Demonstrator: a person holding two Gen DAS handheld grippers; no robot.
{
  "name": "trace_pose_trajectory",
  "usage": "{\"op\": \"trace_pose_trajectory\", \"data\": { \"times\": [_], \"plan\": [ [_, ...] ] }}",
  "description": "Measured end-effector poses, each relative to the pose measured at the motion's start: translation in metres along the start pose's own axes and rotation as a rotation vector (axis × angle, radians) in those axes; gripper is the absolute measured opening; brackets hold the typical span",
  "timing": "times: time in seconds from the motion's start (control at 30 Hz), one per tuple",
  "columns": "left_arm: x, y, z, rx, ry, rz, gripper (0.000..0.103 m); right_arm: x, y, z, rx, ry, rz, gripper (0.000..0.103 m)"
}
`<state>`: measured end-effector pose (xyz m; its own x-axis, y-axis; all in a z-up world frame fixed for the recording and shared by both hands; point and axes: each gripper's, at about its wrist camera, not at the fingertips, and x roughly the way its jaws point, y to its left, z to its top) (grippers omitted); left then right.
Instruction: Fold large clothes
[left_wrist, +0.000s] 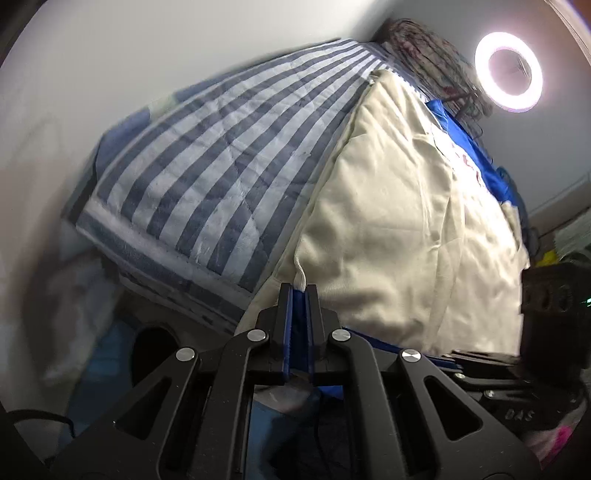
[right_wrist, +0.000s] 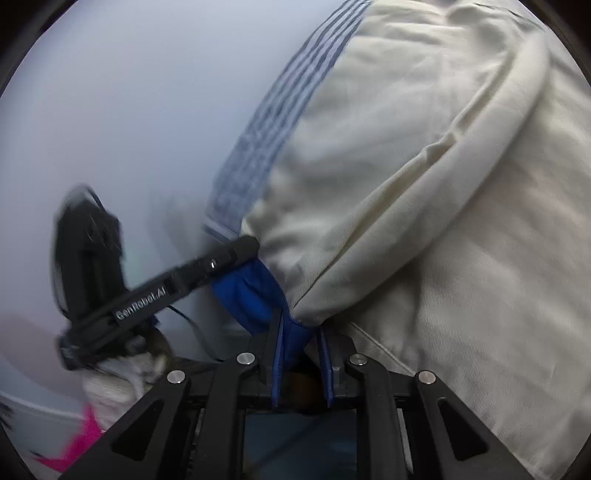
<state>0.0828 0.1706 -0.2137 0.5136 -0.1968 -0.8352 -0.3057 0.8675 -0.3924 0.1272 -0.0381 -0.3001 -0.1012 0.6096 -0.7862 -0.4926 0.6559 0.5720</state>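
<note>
Cream garment (left_wrist: 388, 206) lies spread on the striped quilt (left_wrist: 207, 162), covering the quilt's right side from about 1 o'clock down to 5 o'clock in the left wrist view; a blue garment (left_wrist: 465, 136) with red lettering peeks out along its far edge at 2 o'clock and under its near hem. Progress, judged from layout: early. The cream piece looks doubled at most once lengthwise (a long rolled edge (right_wrist: 424, 177) runs diagonally across the right wrist view), no compact stack yet, so the cross folds are left. Both near corners appear to be picked up for the next fold. Left gripper (left_wrist: 298, 291) is closed down on the cream hem corner at 6 o'clock, fabric edge pinched between the blue pads. Right gripper (right_wrist: 301, 325) sits at the other near corner, at 6 o'clock in its own view: jaws narrowed, blue cloth and the cream hem tip between the pads, left pad touches cloth, but whether both pads actually press is not clear. Left gripper's body shows at 8 o'clock in the right view, just beside the same hem. Ring light (left_wrist: 509, 70) at 1 o'clock, behind the bed.
</note>
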Motion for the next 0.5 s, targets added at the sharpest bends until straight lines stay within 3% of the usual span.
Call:
{"op": "trace_pose_trajectory", "data": {
  "times": [0.1,0.23,0.27,0.3,0.37,0.5],
  "plan": [
    [-0.009,-0.001,0.000,0.019,-0.017,-0.001,0.004,-0.011,0.008,-0.005,-0.039,0.026,-0.005,0.030],
    [-0.031,0.015,0.000,-0.059,-0.060,-0.059,0.005,-0.053,0.028,-0.023,-0.176,-0.006,-0.074,0.033],
    [-0.032,0.017,0.002,-0.074,-0.069,-0.057,0.010,-0.065,0.034,-0.020,-0.195,-0.031,-0.085,0.035],
    [-0.032,0.020,0.005,-0.094,-0.070,-0.064,0.025,-0.075,0.035,-0.019,-0.210,-0.063,-0.106,0.035],
    [-0.030,0.027,0.009,-0.143,-0.065,-0.092,0.047,-0.087,0.033,-0.014,-0.220,-0.116,-0.146,0.035],
    [-0.019,0.034,0.018,-0.197,-0.037,-0.138,0.047,-0.075,0.025,0.006,-0.185,-0.157,-0.154,0.035]
  ]
}}
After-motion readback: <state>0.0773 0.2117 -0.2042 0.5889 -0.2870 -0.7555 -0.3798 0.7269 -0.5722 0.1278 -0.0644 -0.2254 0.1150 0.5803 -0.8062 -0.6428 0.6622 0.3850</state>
